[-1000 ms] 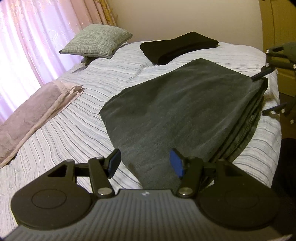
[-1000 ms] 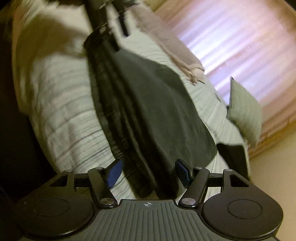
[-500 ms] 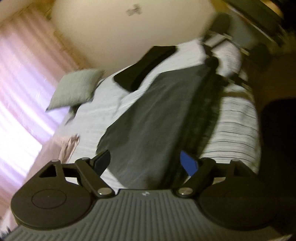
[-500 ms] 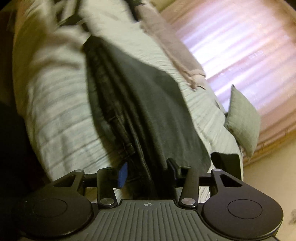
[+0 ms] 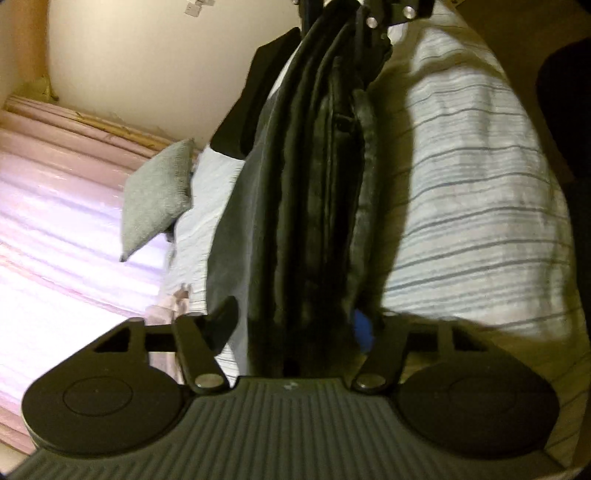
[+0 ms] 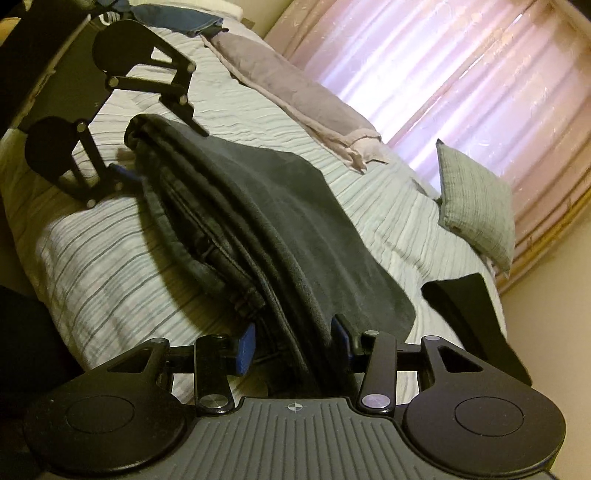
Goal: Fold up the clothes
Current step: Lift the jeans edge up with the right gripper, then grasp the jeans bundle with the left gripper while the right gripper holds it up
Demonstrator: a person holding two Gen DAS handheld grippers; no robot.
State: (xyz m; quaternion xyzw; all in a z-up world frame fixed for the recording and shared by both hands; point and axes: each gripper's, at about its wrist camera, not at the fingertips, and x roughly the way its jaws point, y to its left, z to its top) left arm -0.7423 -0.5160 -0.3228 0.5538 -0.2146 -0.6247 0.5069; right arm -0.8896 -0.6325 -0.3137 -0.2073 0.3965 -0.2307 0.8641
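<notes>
A dark grey garment (image 6: 288, 192), folded into a thick long stack, lies on the striped bed sheet (image 6: 110, 266). My right gripper (image 6: 293, 338) is shut on the near end of its layered edge, blue pads pressing both sides. At the far end my left gripper (image 6: 162, 153) stands open, its fingers straddling the stack's corner. In the left wrist view the same garment (image 5: 314, 184) runs away from the open left gripper (image 5: 293, 326), with cloth filling the gap. The right gripper (image 5: 369, 22) shows at the top, at the garment's other end.
A grey cushion (image 6: 476, 199) and a folded black garment (image 6: 469, 310) lie further along the bed. A mauve blanket (image 6: 295, 92) runs along the window side below pink curtains (image 6: 443, 74). The sheet drops off at the bed's edge (image 6: 48, 258) beside the stack.
Both grippers rolled sideways and came down onto the garment's two ends. The right fingers narrowed onto the layered edge. The left fingers stayed wide and now straddle the stack.
</notes>
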